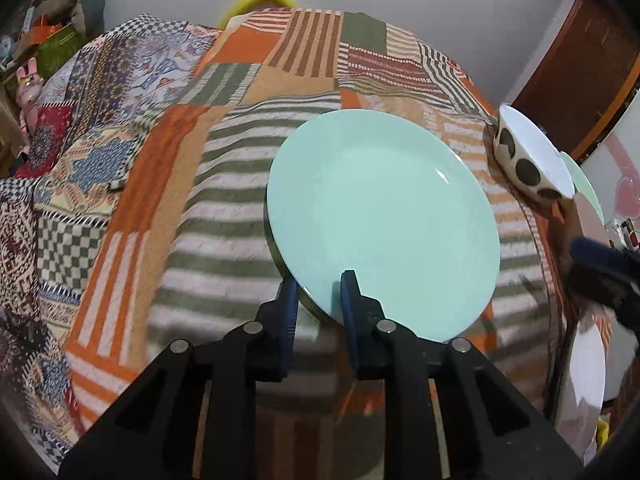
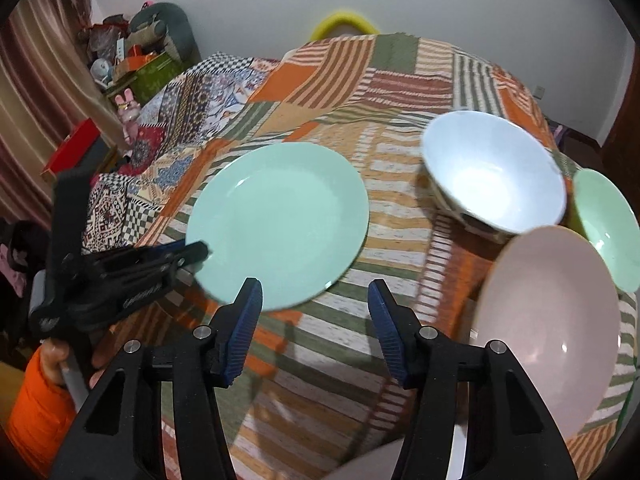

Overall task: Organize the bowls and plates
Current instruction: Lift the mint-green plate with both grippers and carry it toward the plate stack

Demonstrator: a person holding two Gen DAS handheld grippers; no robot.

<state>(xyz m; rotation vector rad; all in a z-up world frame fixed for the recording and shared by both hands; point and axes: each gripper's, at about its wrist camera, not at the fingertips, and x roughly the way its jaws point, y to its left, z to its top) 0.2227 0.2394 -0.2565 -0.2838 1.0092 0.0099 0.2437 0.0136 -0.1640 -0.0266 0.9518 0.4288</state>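
Mint-green plate (image 1: 382, 220) is pinched at its near rim by the left gripper (image 1: 320, 292), one finger under, one on top. Right gripper (image 2: 314, 300) fingers are spread, nothing between them. Best lifted level so the rim isn't slipped, then stacked beyond.

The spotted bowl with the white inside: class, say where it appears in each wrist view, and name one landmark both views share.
Left wrist view: spotted bowl at the right edge, seen from the side, right of the large green plate.
Right wrist view: spotted bowl upper right, seen from above, right of the large green plate.
Shared landmark: the large green plate, its near rim pinched by the left gripper.
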